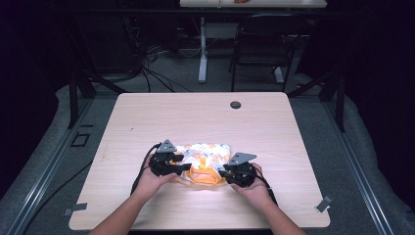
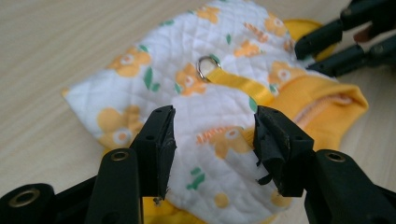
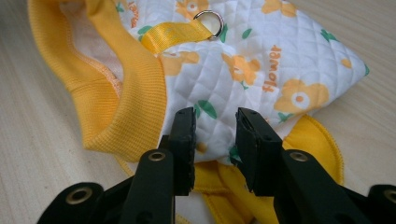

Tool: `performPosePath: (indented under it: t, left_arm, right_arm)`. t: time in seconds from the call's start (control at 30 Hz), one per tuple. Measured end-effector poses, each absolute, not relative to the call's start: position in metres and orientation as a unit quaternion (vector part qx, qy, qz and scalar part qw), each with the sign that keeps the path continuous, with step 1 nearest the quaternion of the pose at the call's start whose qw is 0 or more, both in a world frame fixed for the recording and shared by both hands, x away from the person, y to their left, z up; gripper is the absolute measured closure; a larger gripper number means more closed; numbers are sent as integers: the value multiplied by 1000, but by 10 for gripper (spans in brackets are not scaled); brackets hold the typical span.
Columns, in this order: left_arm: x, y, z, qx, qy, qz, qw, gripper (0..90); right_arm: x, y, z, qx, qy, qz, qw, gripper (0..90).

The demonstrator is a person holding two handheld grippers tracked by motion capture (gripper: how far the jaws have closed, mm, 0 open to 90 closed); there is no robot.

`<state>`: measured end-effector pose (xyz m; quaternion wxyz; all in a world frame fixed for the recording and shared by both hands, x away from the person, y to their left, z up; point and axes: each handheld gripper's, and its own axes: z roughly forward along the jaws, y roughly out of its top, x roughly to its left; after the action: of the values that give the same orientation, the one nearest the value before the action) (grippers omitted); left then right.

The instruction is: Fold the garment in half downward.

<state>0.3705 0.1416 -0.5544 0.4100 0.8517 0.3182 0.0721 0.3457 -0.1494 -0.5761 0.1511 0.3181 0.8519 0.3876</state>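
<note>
A small quilted garment (image 1: 208, 155) lies flat on the near middle of the wooden table (image 1: 205, 117), between the two hand-held grippers. Its white padded fabric is stitched in a diamond pattern and printed with orange flowers, green leaves and the word "flower". A ribbed yellow collar (image 3: 135, 84) edges the opening, and more yellow trim shows at the lower hems. A yellow strap (image 3: 175, 33) runs along the back and ends in a small metal ring (image 3: 210, 21).

The left gripper (image 2: 212, 140) hovers over the garment's back with its jaws wide apart, the cloth lying under the gap and no pad pressing on it. The right gripper (image 3: 215, 140) sits at the other side with its jaws parted; a fold of the white quilting seems to rise between them, though whether the pads pinch it is hard to tell.
</note>
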Motion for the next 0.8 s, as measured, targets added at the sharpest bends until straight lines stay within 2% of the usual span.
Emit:
performPosePath:
  t: [0.37, 0.6, 0.8]
  left_arm:
    - [351, 149, -560, 863, 289, 73, 407, 480]
    - [336, 156, -546, 857, 276, 87, 426, 478]
    - [326, 170, -537, 847, 289, 100, 436, 479]
  right_arm:
    - [342, -151, -571, 318, 851, 389, 149, 670]
    - [323, -151, -546, 296, 848, 409, 164, 660]
    - [306, -155, -530, 295, 842, 417, 174, 641]
